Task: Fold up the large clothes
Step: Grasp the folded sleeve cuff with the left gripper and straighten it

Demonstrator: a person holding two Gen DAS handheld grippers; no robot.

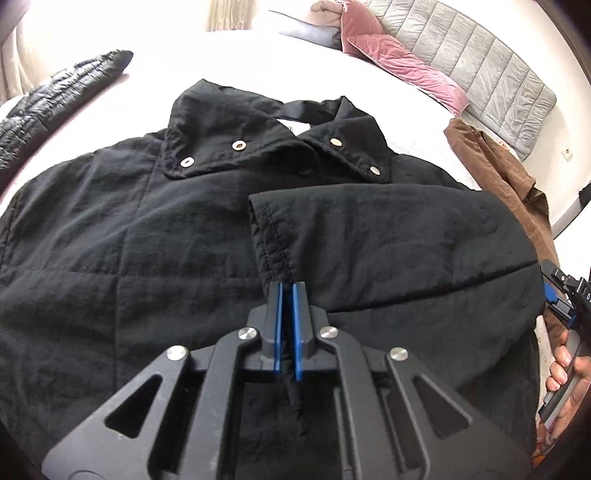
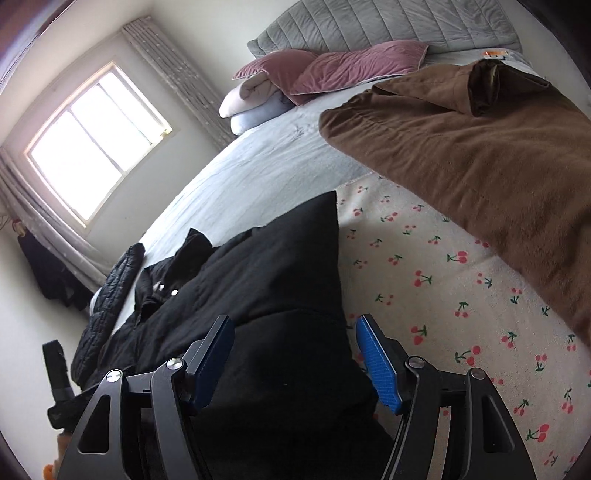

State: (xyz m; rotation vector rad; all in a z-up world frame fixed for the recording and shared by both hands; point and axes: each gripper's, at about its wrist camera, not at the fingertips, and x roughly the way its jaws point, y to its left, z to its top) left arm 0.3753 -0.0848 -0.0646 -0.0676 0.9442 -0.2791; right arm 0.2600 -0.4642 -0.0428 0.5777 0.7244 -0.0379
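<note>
while the left tool (image 1: 287, 291) pinches the black jacket (image 1: 110, 240), the right tool (image 2: 295, 354) straddles it, wide.

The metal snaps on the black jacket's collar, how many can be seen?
5. Two on the left collar flap, two on the right flap, and one darker snap below the collar opening. Others may be hidden under folds.

Bed (image 2: 258, 173) with 2 pink pillows (image 2: 354, 66) at its head edge, beside a grey quilted headboard (image 2: 388, 22); cherry-print sheet (image 2: 424, 280) along one side; window (image 2: 96, 140) beyond.
</note>
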